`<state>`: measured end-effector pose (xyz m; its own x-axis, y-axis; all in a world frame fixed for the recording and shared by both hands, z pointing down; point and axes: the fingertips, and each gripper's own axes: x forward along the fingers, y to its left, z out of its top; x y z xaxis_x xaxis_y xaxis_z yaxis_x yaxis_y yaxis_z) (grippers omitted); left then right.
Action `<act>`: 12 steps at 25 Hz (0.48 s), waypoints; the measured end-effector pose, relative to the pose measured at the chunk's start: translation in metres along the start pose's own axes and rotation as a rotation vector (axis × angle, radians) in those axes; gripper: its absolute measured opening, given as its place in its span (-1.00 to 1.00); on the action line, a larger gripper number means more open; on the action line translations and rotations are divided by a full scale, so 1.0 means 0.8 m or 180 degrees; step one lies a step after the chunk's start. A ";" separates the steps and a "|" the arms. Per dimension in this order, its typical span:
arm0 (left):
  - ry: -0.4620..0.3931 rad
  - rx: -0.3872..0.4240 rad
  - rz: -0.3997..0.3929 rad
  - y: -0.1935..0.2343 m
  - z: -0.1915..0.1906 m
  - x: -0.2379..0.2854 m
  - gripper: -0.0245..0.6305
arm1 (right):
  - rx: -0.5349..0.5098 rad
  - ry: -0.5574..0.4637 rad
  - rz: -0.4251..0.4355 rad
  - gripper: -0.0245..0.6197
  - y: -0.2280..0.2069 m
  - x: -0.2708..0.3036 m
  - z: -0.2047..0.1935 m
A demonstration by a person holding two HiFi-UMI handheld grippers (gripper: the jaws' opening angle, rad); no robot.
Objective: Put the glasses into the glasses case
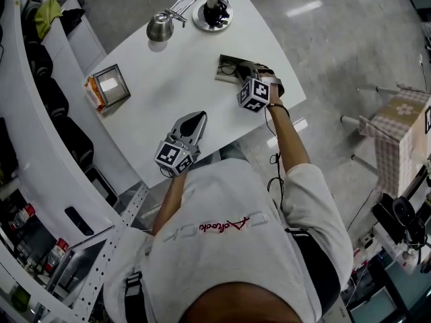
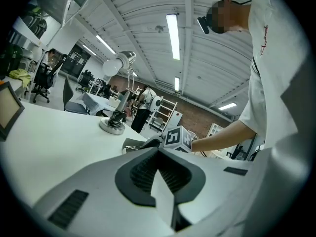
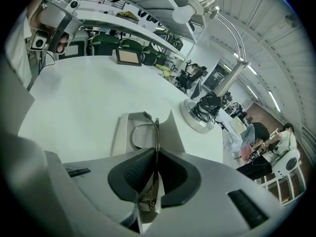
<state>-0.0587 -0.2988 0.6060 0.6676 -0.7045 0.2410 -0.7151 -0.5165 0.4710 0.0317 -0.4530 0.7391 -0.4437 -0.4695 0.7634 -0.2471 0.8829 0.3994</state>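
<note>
Head view: left gripper (image 1: 197, 118) low over white table (image 1: 155, 93), well apart from glasses case (image 1: 227, 66). Right gripper (image 1: 244, 73) tilted down at case, near table edge. Desk lamp (image 1: 161, 25) at far end.

Left gripper view: jaws pressed together, nothing between.

Right gripper view: jaws clamped on glasses (image 3: 157, 132), thin metal frame edge-on over open case lying on table. Contact between glasses and case unclear.

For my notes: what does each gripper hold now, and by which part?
Right gripper pinches the glasses by their metal frame; left gripper holds nothing.
</note>
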 end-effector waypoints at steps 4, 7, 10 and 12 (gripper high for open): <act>0.0007 0.0008 -0.0016 -0.001 0.000 0.001 -0.90 | -0.0060 -0.0021 -0.0037 -0.59 0.001 -0.001 0.002; 0.0009 0.0028 -0.0034 -0.004 0.000 0.000 -0.90 | -0.0110 -0.0024 -0.0110 -0.53 0.000 -0.006 0.005; 0.0010 0.0059 -0.0074 -0.008 0.001 -0.002 -0.90 | -0.0130 -0.0052 -0.0204 -0.53 -0.004 -0.017 0.010; 0.0001 0.0084 -0.0106 -0.011 0.003 -0.002 -0.90 | -0.0105 -0.0071 -0.0263 -0.52 -0.006 -0.025 0.013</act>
<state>-0.0540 -0.2942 0.5992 0.6910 -0.6866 0.2259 -0.6978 -0.5522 0.4562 0.0327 -0.4482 0.7163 -0.4423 -0.5404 0.7158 -0.2552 0.8409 0.4772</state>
